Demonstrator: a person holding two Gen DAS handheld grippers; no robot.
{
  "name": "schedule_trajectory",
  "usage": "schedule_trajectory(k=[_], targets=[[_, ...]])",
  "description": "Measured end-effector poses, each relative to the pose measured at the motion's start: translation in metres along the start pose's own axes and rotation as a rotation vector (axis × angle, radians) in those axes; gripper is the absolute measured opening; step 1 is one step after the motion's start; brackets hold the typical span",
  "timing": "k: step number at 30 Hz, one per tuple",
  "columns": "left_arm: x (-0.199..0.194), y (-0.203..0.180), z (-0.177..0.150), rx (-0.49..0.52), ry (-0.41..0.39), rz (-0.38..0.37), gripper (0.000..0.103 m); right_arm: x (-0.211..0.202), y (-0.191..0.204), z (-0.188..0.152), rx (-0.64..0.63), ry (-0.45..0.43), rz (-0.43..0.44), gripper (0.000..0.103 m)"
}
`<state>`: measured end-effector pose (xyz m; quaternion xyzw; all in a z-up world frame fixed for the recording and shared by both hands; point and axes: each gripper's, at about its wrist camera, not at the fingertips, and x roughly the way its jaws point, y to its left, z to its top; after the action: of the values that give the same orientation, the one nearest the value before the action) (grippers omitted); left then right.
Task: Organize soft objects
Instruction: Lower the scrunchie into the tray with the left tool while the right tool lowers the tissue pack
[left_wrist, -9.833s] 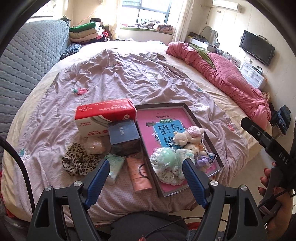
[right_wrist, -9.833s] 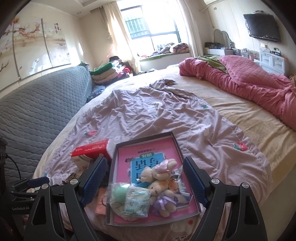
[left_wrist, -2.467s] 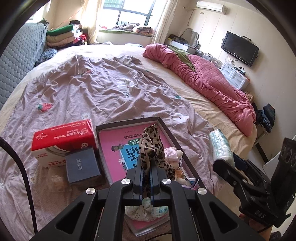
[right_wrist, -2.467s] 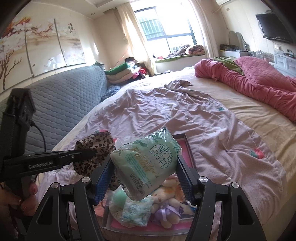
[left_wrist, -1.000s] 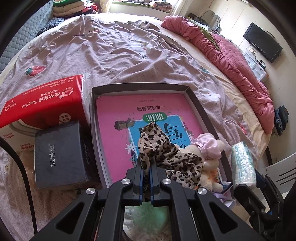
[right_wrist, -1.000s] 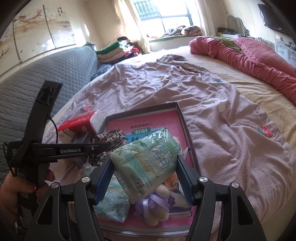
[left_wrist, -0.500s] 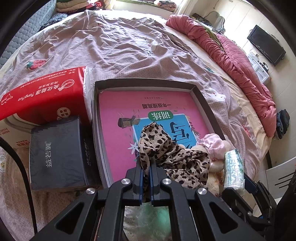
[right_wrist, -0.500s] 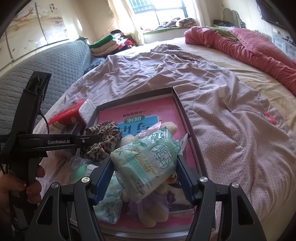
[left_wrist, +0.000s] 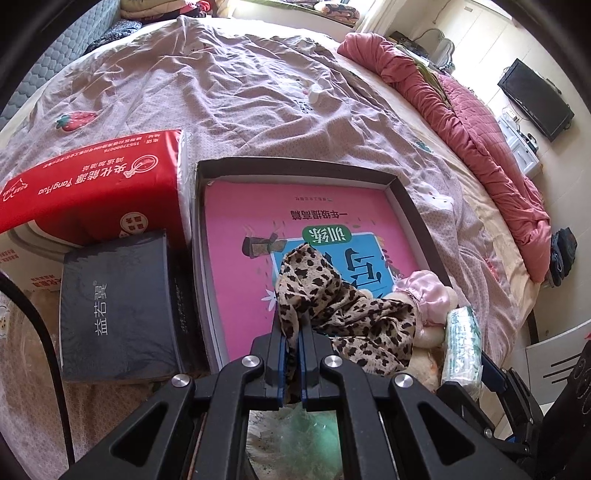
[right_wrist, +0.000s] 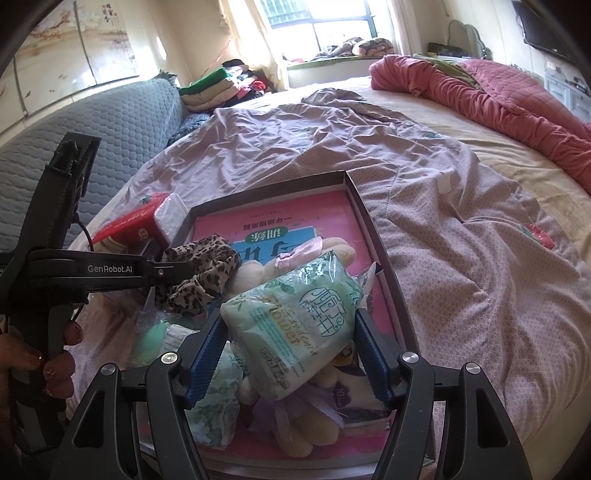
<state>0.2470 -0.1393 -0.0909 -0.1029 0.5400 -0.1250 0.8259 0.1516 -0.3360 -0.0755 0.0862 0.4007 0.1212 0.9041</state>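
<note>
A dark shallow tray (left_wrist: 295, 164) holding a pink book lies on the bed. My left gripper (left_wrist: 291, 321) is shut on a leopard-print cloth (left_wrist: 354, 314), which drapes over the book and the plush toys (left_wrist: 424, 295). From the right wrist view that left gripper (right_wrist: 162, 271) reaches in from the left with the leopard-print cloth (right_wrist: 199, 269). My right gripper (right_wrist: 288, 332) has a green tissue pack (right_wrist: 295, 328) between its blue pads. Its jaws are opening, the pads still at the pack's sides, and the pack rests on the plush toys (right_wrist: 258, 273) in the tray (right_wrist: 373, 236).
Left of the tray sit a red tissue box (left_wrist: 92, 177) and a dark box (left_wrist: 118, 310). More green packets (right_wrist: 214, 406) lie at the tray's near end. A pink quilt (left_wrist: 480, 122) lies far right, a grey padded headboard (right_wrist: 92, 122) far left.
Both grippers have sunk toward the tray. The leopard cloth now lies on the book and toys, and the tissue pack has come down onto the plush toys.
</note>
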Motion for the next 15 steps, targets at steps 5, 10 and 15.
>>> schedule_trajectory(k=[5,10,15], targets=[[-0.0001,-0.0002,-0.0006,0.004,0.002,0.003,0.005,-0.0011,0.0009,0.0004,0.003,-0.001,0.016,0.071],[-0.0017,-0.0012,0.0005,0.011,0.001,0.006,0.005,-0.0006,0.0032,0.0001,-0.004,0.005,0.029,0.073],[-0.0031,-0.0003,-0.0002,0.009,0.006,0.005,0.005,-0.0013,0.0069,0.0010,-0.015,0.005,0.038,0.075]])
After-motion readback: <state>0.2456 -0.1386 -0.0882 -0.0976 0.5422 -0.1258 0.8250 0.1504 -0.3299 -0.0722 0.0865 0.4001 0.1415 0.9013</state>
